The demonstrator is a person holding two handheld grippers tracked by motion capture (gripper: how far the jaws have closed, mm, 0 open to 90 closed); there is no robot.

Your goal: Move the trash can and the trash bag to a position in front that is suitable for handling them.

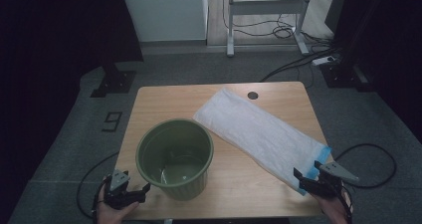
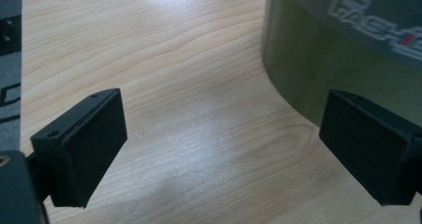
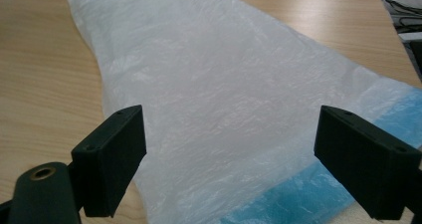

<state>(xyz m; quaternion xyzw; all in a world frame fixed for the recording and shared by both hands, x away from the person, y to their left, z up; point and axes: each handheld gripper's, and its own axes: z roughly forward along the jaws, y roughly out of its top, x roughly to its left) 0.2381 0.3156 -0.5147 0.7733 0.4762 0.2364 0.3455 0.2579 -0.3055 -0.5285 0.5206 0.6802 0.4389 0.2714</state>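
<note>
Lower left of the high view: left gripper [image 1: 130, 193], fingers spread wide and empty, beside a round, ribbed green plastic bin [image 1: 175, 158] on the pale wood-grain bench [image 1: 169, 100]. Centre to lower right: a flat, crinkled translucent white bag [image 1: 259, 133] with a blue hem. Right gripper [image 1: 312, 180], fingers wide, hovers over that hem.

The green bin [image 1: 175, 158] blocks the near-left of the table [image 1: 164, 99]. Right of the bin, the flat plastic bag [image 1: 259, 132] lies low. Far-left of the bin is bare wood, easy passage.
</note>
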